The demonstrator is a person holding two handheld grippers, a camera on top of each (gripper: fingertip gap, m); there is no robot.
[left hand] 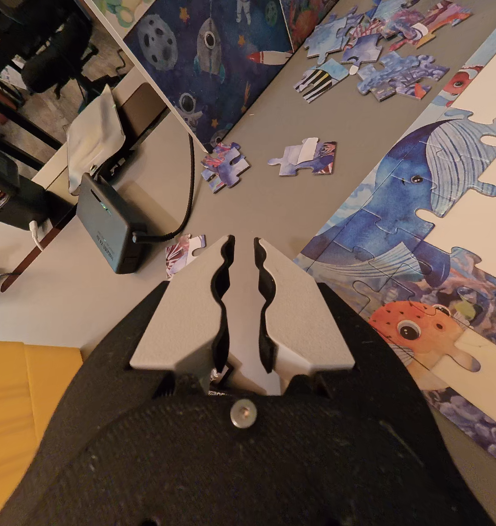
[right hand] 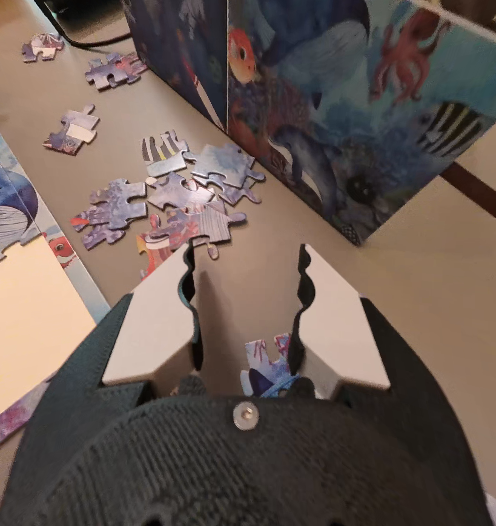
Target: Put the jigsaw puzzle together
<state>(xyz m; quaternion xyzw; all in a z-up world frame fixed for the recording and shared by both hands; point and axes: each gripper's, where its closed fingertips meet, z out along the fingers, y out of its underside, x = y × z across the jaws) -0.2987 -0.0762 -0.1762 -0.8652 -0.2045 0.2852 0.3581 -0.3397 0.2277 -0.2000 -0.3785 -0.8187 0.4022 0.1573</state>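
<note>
The partly built jigsaw [left hand: 397,199] lies at the right, with a blue whale and an orange fish [left hand: 420,327] joined; its edge also shows in the right wrist view [right hand: 10,205]. Loose pieces lie in a pile [left hand: 383,54] [right hand: 167,199]. My left gripper [left hand: 244,242] is empty, its jaws a narrow gap apart above the grey table. One loose piece [left hand: 181,253] lies just left of its left finger. My right gripper [right hand: 246,247] is wide open and empty, just right of the pile. A single piece [right hand: 266,367] lies on the table under it, near the right finger's base.
A puzzle box [left hand: 212,62] [right hand: 354,113] stands behind the pieces. Single pieces [left hand: 306,158] and a stacked pair [left hand: 224,168] lie mid-table. A dark device [left hand: 107,227] with a black cable [left hand: 188,182] sits at the left edge. A yellow surface [left hand: 27,404] is at the lower left. The single piece [right hand: 266,367] lies some 8 centimeters from my right tips, 35 centimeters from my left tips.
</note>
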